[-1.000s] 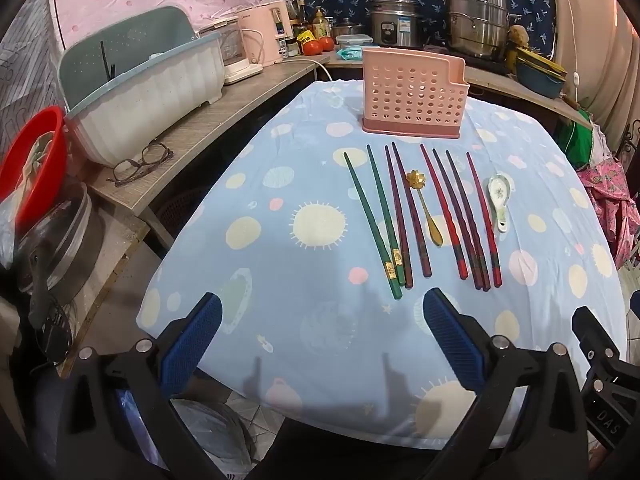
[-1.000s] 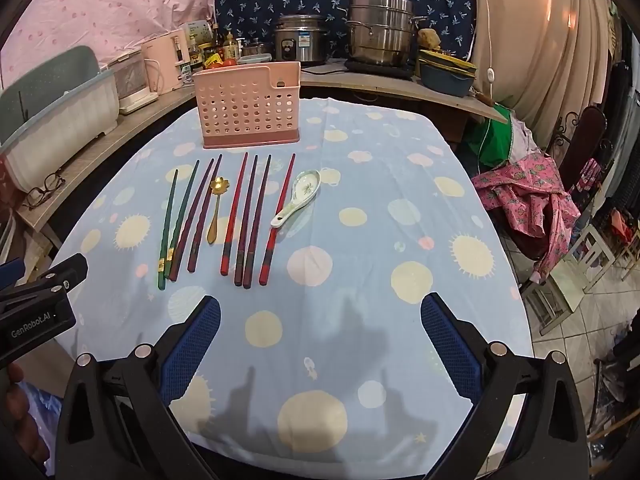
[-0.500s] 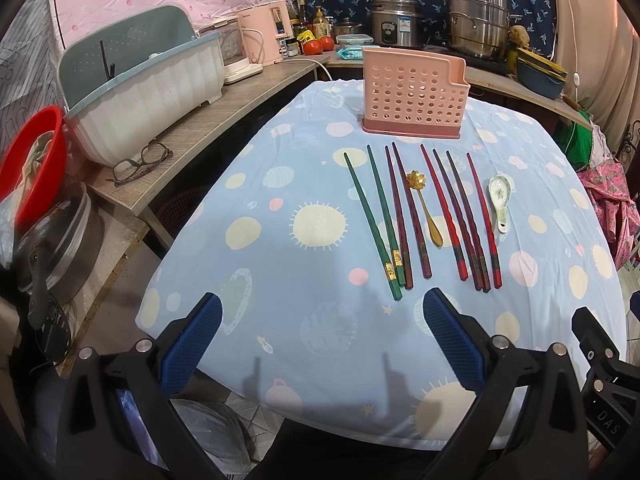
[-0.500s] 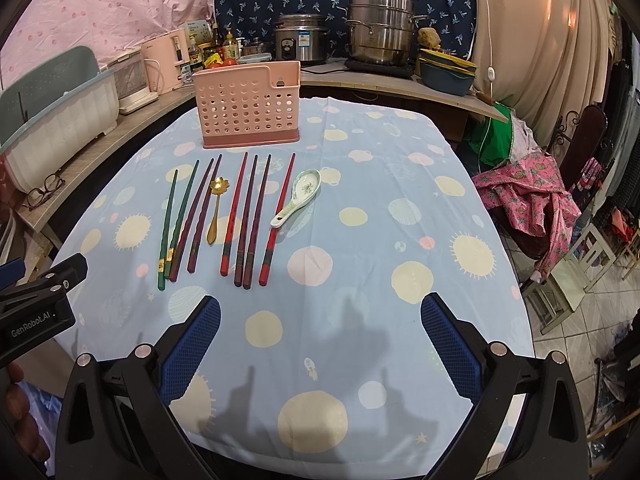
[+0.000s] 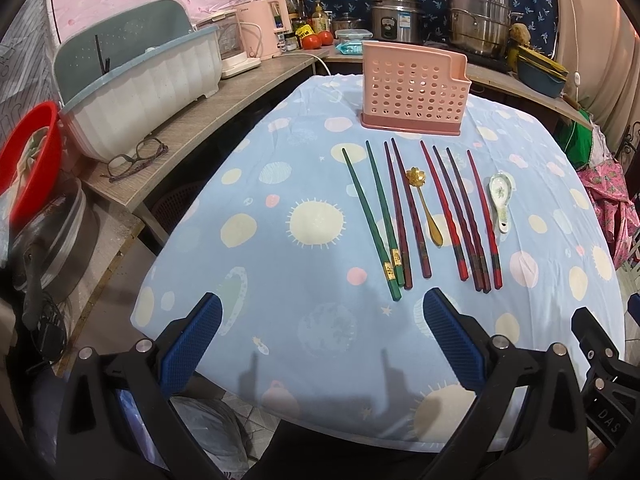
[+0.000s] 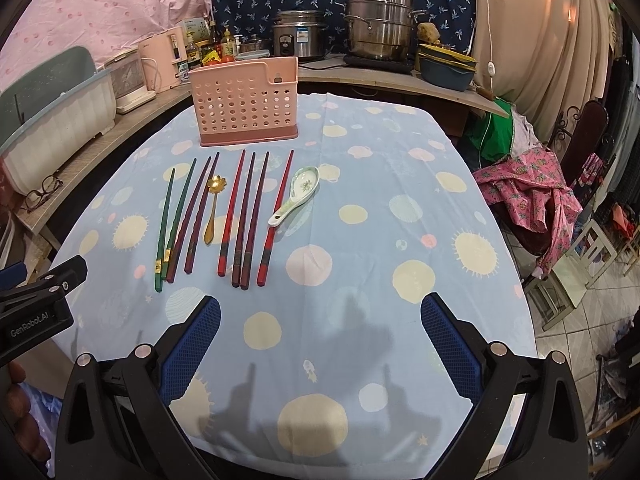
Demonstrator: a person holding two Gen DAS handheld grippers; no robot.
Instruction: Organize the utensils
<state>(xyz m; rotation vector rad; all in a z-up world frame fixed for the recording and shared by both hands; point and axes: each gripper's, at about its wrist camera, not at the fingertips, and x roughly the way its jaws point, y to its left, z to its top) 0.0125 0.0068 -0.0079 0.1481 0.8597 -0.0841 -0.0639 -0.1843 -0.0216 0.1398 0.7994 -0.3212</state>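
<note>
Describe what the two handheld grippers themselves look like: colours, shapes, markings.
Both match: the left gripper and right gripper have black angular plastic arms with silver screw heads, ending in blue fingers whose pads carry a fine grid texture. White "GenRobot.AI" lettering marks the left gripper's body in the right wrist view. No cables or sleeves show.

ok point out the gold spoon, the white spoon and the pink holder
gold spoon (image 5: 425, 207), left wrist view, mid handle
white spoon (image 6: 305, 181), right wrist view, bowl
pink holder (image 6: 244, 108), right wrist view, perforated front wall
</note>
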